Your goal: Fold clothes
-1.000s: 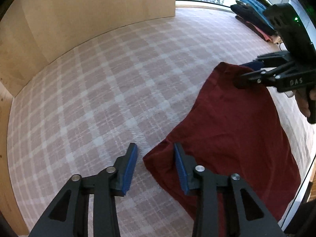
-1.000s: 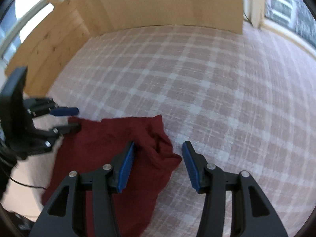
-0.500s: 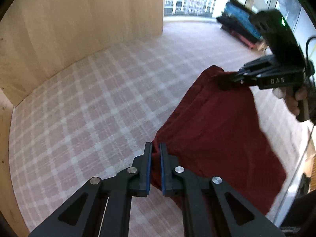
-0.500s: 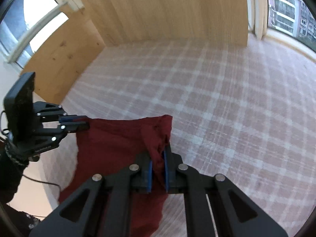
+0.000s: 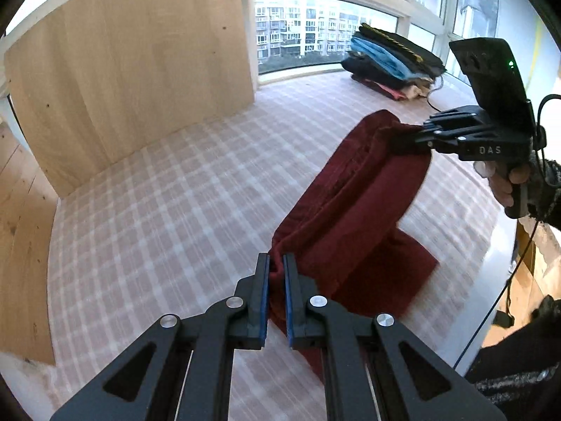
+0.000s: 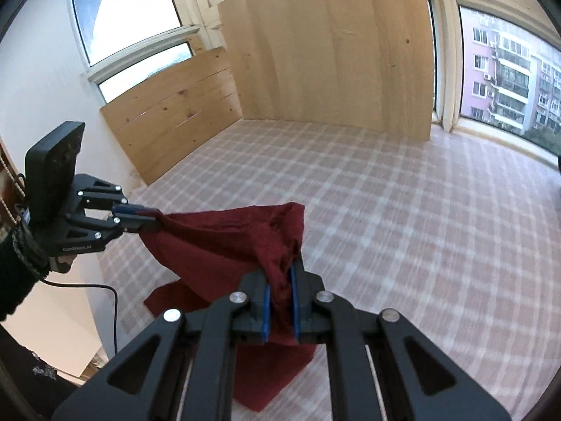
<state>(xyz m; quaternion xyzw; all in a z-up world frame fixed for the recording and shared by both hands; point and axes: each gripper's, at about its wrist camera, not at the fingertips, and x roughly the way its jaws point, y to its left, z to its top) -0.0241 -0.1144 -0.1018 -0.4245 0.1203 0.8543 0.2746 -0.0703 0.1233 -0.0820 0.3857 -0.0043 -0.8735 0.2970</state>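
The dark red garment hangs stretched between the two tongs above the plaid-covered desk, its lower part drooping down onto the plaid cloth. The left tongs are clamped on one corner of the garment, the fabric bunched between their blue pads. The right tongs are clamped on the opposite corner, with a thick gather of red cloth squeezed between their pads. Seen from the right wrist, the left tongs pinch the far end of the garment's upper edge, which runs nearly taut toward the camera. Beyond the garment, at the window end of the desk, sits a stack of folded clothes. A wooden panel stands behind the desk.
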